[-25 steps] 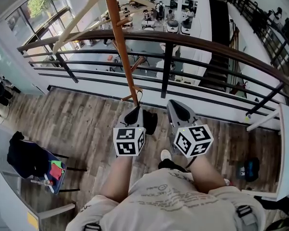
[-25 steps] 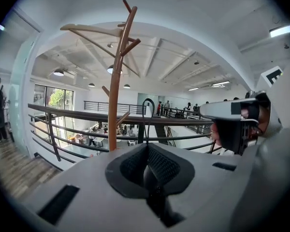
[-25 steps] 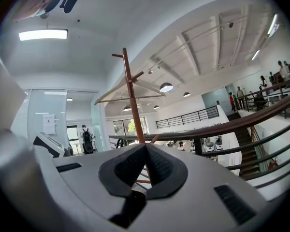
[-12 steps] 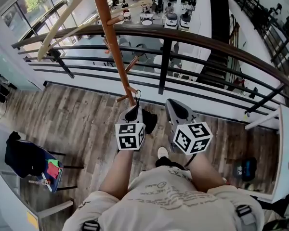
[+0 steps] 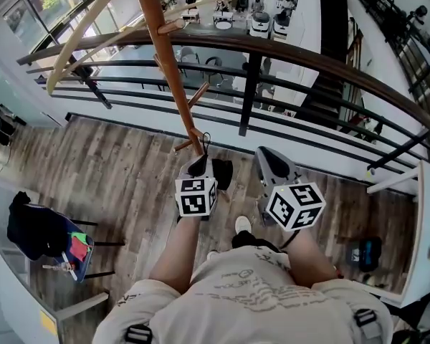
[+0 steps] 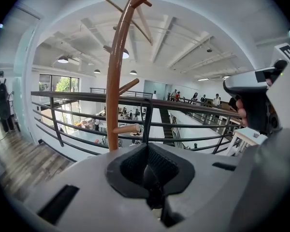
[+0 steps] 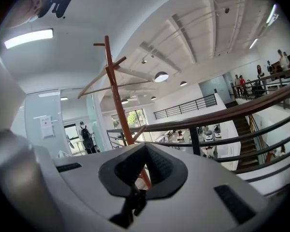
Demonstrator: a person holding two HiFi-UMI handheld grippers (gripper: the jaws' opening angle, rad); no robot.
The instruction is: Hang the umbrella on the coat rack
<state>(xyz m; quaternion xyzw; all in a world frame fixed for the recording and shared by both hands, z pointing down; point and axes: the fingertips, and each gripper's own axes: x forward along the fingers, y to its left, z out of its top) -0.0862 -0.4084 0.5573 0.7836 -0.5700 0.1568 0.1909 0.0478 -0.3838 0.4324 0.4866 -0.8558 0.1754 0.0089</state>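
The wooden coat rack stands just ahead of me by the railing, with short pegs low on its pole. My left gripper is shut on the folded black umbrella, most of which is hidden under the gripper. The umbrella's thin black strap loop sticks up beside the rack's lowest peg. In the left gripper view the strap rises from the left gripper in front of the pole and a peg. My right gripper is shut and holds nothing; the right gripper view shows the rack beyond the right gripper.
A dark metal railing runs across right behind the rack, with an open atrium below. A chair with a black bag stands at the left, a white table at the right, and a dark bag lies on the wooden floor.
Both grippers have shifted slightly to the right and stayed shut. The strap loop still stands by the lowest peg, and the rack now looks a little closer.
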